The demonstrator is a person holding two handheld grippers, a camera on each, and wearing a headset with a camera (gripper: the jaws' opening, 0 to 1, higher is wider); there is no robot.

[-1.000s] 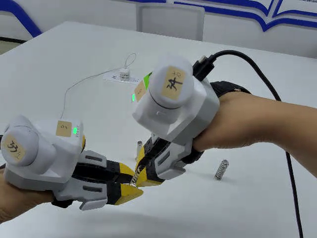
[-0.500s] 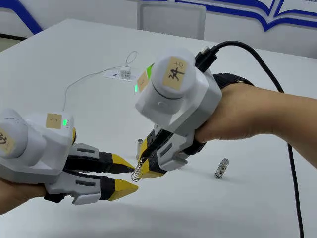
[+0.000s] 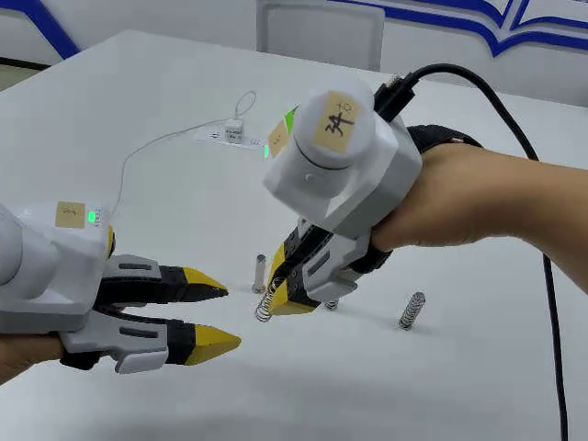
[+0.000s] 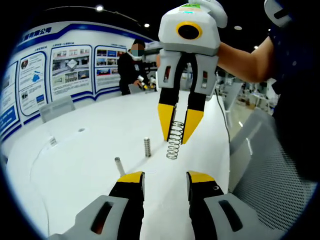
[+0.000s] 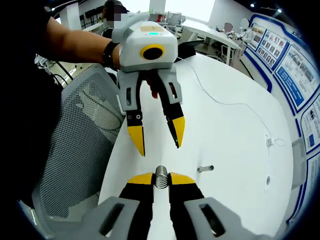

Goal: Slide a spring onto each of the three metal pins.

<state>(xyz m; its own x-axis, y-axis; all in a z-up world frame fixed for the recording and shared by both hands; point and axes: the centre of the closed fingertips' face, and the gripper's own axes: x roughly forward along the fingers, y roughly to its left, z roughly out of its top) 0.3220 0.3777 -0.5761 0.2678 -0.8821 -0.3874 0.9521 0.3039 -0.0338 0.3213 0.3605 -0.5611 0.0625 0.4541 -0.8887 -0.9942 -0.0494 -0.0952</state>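
My right gripper (image 3: 280, 303) hangs tips-down over the white table, shut on a small steel spring (image 3: 265, 305) that dangles from its yellow tips. In its own view the spring (image 5: 161, 177) sits end-on between the shut jaws. A bare metal pin (image 3: 259, 274) stands just behind the spring. In the left gripper view there are two pins: a plain one (image 4: 119, 166) and a ribbed one (image 4: 147, 147), with the held spring (image 4: 174, 140) beside them. My left gripper (image 3: 230, 317) stands open at lower left, its jaws empty and a short way from the spring.
A loose spring (image 3: 411, 310) lies on the table (image 3: 138, 92) to the right. A thin white cable with a small tag (image 3: 231, 134) runs across the far side. A black cable (image 3: 542, 303) trails off the right gripper. A mesh chair (image 5: 85, 130) stands by the table edge.
The left gripper's jaws, which were together at the spring, have opened and pulled back to the left. The right gripper keeps hold of the spring and has shifted slightly right.
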